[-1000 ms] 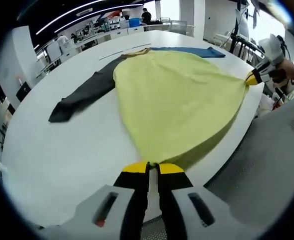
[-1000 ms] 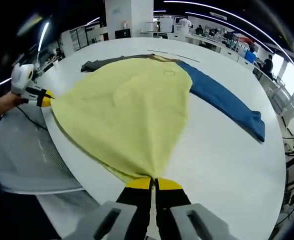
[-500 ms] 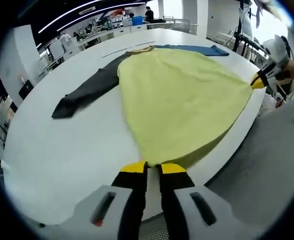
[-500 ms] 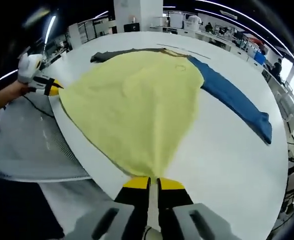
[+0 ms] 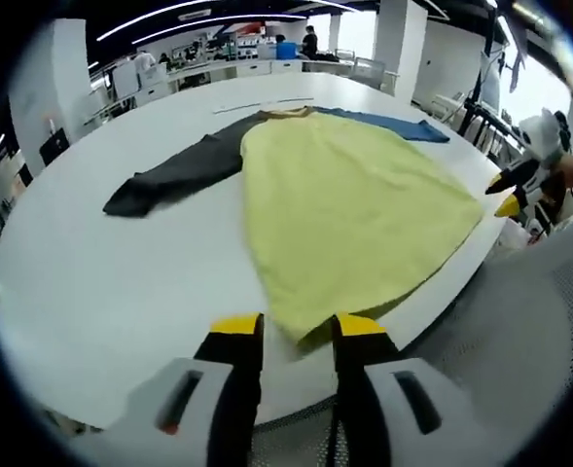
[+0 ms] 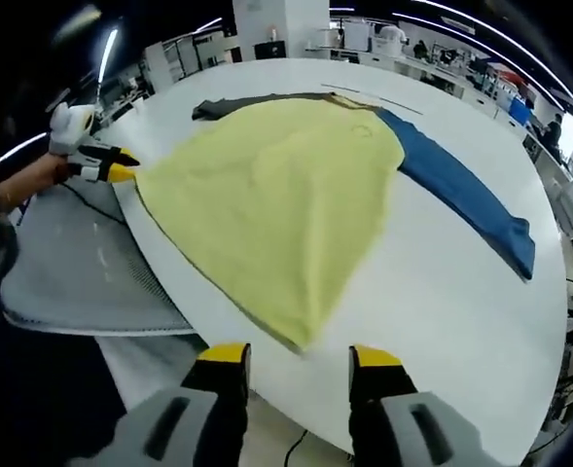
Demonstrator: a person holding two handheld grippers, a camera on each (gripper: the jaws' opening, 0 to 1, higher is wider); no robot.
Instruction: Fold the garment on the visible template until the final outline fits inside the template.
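Both hand-held grippers open, left [image 5: 286, 331] and right [image 6: 296, 355], each just short of a hem corner of the garment [image 5: 349, 204] lying flat on the counter [image 5: 121, 272], collar end far.

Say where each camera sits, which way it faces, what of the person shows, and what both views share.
Left gripper view: rides the left gripper, jaws apart at the table's near edge, facing along the yellow garment; a hand holds the right gripper.
Right gripper view: rides the right gripper, jaws apart, facing across the garment; the left gripper sits in a hand.
Shared: garment, dark sleeve, blue sleeve.
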